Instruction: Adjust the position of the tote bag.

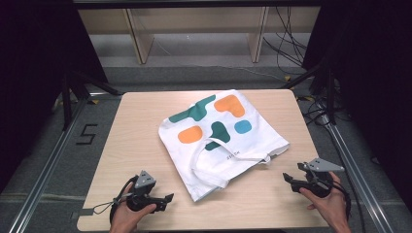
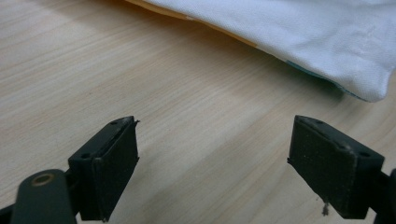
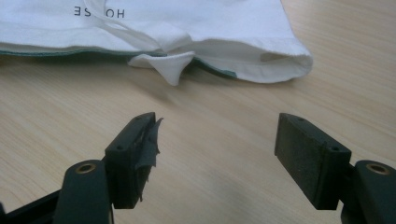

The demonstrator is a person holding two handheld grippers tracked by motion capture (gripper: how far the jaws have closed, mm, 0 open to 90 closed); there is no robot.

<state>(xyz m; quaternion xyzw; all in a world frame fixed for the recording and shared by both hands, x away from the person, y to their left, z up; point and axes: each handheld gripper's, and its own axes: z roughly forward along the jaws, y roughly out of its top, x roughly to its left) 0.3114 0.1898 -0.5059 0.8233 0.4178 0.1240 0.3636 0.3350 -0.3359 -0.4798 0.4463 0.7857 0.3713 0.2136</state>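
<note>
Lying flat mid-tabletop (image 1: 131,126), the white tote bag (image 1: 252,138) looks limp and light — best pinched at hem or handle (image 1: 206,167) — with left claw (image 1: 167,198) and right claw (image 1: 287,178) gaping empty beside its near corners.

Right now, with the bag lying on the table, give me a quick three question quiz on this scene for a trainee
1. True or false: the left gripper is clamped on the white tote bag.
2. Multiple choice: what lies between the right gripper jaws? A) a bag handle B) bare wooden table C) a corner of the bag.
3. Short answer: which colours are the printed shapes on the bag in the high view?

Key
1. False. Its jaws stand apart over bare wood, with the bag's corner ahead of them.
2. B. The bag's open edge lies beyond the jaws.
3. Orange, dark green and blue.
</note>
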